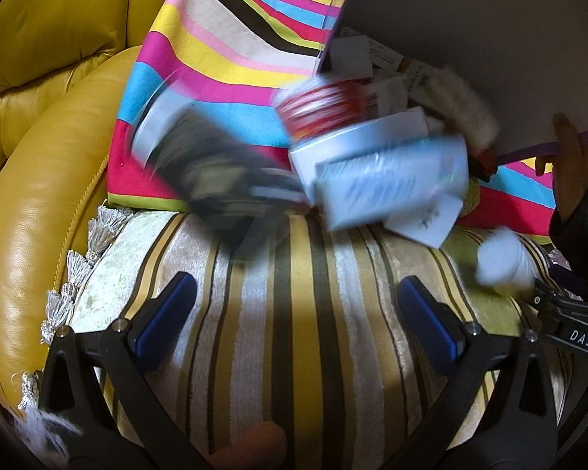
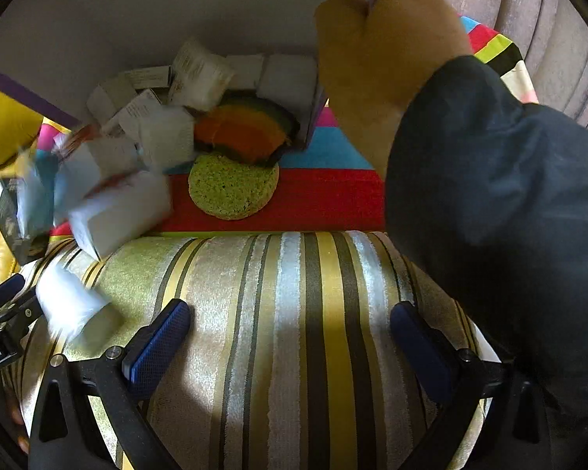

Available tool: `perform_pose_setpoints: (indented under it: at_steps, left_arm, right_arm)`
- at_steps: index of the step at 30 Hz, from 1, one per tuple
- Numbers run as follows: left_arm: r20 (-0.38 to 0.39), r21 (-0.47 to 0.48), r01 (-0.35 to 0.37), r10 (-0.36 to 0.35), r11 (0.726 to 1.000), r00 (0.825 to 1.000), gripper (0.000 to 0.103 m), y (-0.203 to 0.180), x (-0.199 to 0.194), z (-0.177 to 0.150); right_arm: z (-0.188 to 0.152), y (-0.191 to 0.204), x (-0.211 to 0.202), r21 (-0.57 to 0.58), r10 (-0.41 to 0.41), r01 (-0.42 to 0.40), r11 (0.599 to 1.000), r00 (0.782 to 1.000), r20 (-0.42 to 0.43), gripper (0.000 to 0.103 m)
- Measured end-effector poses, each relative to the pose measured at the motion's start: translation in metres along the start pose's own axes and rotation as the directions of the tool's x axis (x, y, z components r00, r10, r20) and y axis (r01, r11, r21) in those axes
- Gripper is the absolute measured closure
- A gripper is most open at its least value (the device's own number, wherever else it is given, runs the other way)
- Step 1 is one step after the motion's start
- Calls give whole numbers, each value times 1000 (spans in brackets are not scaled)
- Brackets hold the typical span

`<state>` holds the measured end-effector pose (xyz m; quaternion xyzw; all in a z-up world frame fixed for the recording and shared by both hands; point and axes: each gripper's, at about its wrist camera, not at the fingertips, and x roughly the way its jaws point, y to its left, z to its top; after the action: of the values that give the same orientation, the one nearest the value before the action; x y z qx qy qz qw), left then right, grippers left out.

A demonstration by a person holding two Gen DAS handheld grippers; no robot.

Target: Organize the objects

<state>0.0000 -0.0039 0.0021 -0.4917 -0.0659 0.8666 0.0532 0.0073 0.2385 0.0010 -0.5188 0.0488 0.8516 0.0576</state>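
Sofa: yellow leather armchair (image 1: 39,149) curving along the left, a ribbed grey-pink backrest (image 2: 548,51) at far right.
Seat: gold, cream and dark striped cushion (image 1: 294,333) with silver tassels, filling the foreground under both grippers.
Throw: rainbow-striped cloth (image 1: 223,51) lying behind the cushion.
Box: grey purple-edged box (image 1: 490,39) tipped over the cloth, gripped by a bare hand (image 2: 380,62) in a dark sleeve.
Contents: blurred cartons (image 1: 392,184), a red-banded tin (image 1: 325,105), a black pack (image 1: 223,172) and a green sponge disc (image 2: 233,188) lying on the cloth's near edge.
Left gripper (image 1: 294,313): spread wide, empty.
Right gripper (image 2: 290,337): spread wide, empty.
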Motion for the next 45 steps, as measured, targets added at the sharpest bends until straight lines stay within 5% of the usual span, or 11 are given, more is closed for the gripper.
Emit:
perform_pose_setpoints:
  at_steps: [45]
  left_arm:
    - [8,-3,-2,2,1000,1000,0,-2,-1,-2]
  right_arm:
    - [-3,10,6,-8,-6,6,1000,1000,2,0]
